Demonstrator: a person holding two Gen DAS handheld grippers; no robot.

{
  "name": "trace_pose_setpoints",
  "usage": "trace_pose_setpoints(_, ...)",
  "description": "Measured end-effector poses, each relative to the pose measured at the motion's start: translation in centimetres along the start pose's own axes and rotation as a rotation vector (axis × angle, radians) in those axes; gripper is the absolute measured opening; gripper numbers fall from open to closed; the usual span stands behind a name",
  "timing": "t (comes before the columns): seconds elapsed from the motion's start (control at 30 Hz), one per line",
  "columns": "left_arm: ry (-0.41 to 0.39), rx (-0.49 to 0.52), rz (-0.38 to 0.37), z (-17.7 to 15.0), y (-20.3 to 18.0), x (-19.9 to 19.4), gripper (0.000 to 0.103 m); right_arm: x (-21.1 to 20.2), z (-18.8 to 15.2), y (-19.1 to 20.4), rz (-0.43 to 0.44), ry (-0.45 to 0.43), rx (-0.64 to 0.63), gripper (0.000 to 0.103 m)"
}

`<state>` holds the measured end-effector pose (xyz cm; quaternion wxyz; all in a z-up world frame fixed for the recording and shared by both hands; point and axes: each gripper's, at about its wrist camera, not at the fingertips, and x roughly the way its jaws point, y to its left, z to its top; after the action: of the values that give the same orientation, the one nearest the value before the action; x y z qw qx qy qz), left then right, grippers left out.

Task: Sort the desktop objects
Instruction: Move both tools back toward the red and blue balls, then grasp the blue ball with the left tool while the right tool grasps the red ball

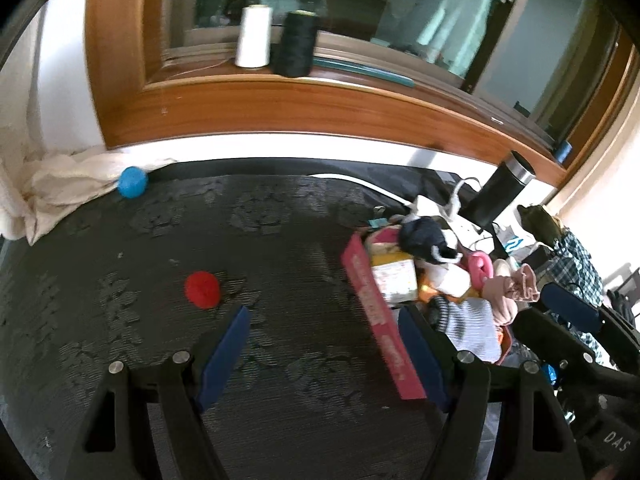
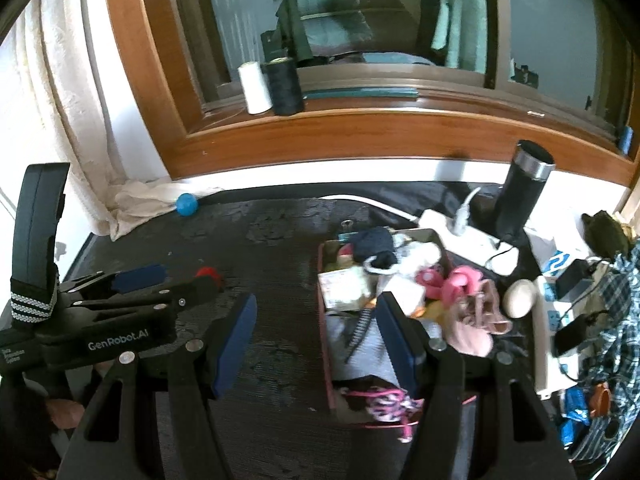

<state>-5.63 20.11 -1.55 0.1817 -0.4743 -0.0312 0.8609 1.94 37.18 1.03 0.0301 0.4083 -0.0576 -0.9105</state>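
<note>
A red ball (image 1: pixel 202 289) lies on the dark patterned tabletop (image 1: pixel 280 240), just beyond the left finger of my left gripper (image 1: pixel 323 316). That gripper is open with only tabletop between its blue pads. A blue ball (image 1: pixel 133 182) rests at the far left against a cream cloth (image 1: pixel 60 188). A pink box (image 1: pixel 380 320) stuffed with socks, toys and small cartons sits to the right, its wall close to the right finger. My right gripper (image 2: pixel 318 304) hovers open over the pink box (image 2: pixel 325 344), whose left wall is below the gap. The left gripper (image 2: pixel 168 280) partly hides the red ball (image 2: pixel 208 274).
A black tumbler (image 2: pixel 520 196), a white power strip (image 2: pixel 460 232) and an egg-shaped object (image 2: pixel 520 298) stand right of the box, with chargers and plaid cloth (image 2: pixel 616 280) beyond. White and black thread spools (image 1: pixel 276 40) stand on the wooden window sill behind the table.
</note>
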Motion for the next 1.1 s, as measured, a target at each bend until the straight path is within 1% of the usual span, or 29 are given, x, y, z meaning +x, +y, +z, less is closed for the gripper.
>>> trace_pose_setpoints(0.1, 0.002, -0.033, 0.017, 0.0, 2.5, -0.4, 0.078, 1.1, 0.0, 0.8, 0.038, 0.029, 0.025, 0.066)
trace_pose_setpoints(0.23, 0.009, -0.097, 0.058, -0.1, 6.7, -0.8, 0.078, 3.4, -0.3, 2.2, 0.087, 0.083, 0.055, 0.066)
trace_pose_setpoints(0.4, 0.016, -0.151, 0.094, -0.1, 11.1, -1.0, 0.078, 6.5, -0.5, 4.5, 0.127, 0.142, 0.064, 0.066)
trace_pose_setpoints(0.53, 0.022, -0.187, 0.111, 0.1, 14.4, -1.0, 0.078, 8.9, -0.6, 6.7, 0.149, 0.183, 0.053, 0.068)
trace_pose_setpoints(0.77, 0.044, -0.238, 0.128, 0.6, 19.3, 0.3, 0.078, 14.0, -1.0, 10.3, 0.154, 0.264, 0.023, 0.068)
trace_pose_setpoints(1.0, 0.088, -0.267, 0.119, 1.1, 22.7, 3.5, 0.078, 19.2, -0.9, 13.2, 0.131, 0.324, -0.01, 0.068)
trace_pose_setpoints(1.1, 0.102, -0.275, 0.109, 1.3, 23.6, 4.8, 0.078, 20.7, -0.6, 13.7, 0.13, 0.343, -0.012, 0.068)
